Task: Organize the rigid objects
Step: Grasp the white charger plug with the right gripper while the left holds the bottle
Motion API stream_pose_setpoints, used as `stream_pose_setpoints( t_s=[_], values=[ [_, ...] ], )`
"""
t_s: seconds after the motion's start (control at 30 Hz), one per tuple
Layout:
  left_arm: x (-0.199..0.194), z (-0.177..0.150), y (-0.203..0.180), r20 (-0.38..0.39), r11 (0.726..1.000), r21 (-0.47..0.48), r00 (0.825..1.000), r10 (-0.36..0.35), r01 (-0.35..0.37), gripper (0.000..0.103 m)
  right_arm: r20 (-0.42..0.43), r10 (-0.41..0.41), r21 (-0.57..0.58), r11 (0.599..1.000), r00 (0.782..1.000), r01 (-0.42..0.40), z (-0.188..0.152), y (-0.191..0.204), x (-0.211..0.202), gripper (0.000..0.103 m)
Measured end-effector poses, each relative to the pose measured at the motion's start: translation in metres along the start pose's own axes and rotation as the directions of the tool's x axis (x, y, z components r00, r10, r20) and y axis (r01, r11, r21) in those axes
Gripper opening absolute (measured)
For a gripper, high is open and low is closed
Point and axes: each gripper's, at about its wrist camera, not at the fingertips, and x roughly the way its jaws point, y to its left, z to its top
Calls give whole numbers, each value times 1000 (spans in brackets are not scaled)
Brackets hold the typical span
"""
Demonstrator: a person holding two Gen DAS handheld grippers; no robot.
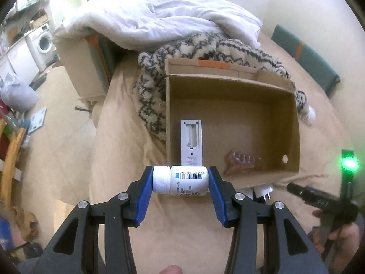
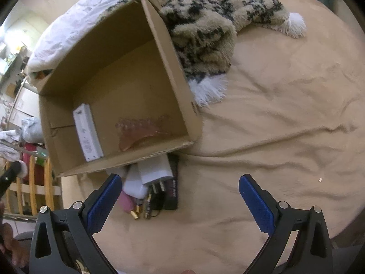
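The left gripper [image 1: 180,182] has its jaws squeezed on the two ends of a little white bottle [image 1: 180,181] — hard, smooth, likely light and slippy — up near the cardboard box [image 1: 232,123], while the right gripper [image 2: 180,205] has its jaws wide open, holding nothing.

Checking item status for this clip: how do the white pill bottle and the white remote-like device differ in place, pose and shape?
The pill bottle is clamped sideways between the left gripper fingers, in front of the cardboard box; the white device lies flat on the box floor, ungripped. The bottle is round, capped and barcoded; the device is a long flat rectangle with an open compartment. Both are white, rigid items.
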Motion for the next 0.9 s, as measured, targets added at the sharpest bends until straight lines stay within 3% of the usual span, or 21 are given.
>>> stream_pose_setpoints(
  t_s=[0.13,0.33,0.5,0.63,0.73,0.9],
  values=[
    [4,-4,6,19,1000,-7,1000,6,-6,44,-39,-37,-15,999,999,36,0,-1,12,103],
    [8,-3,17,4,999,-34,1000,13,-13,44,-125,-39,-111,993,991,25,0,24,34,103],
    [7,-7,18,1,999,-27,1000,21,-21,44,-121,-95,-216,974,988,67,10,52,56,103],
    [12,-13,13,-18,999,4,999,37,-37,44,-147,-142,-268,958,979,99,11,61,79,78],
    [15,-14,11,-23,999,14,999,49,-49,44,-142,-137,-275,957,980,94,9,60,80,45],
    [16,-13,11,-20,998,8,998,61,-61,44,-132,-133,-281,955,982,92,5,56,67,45]
  ],
)
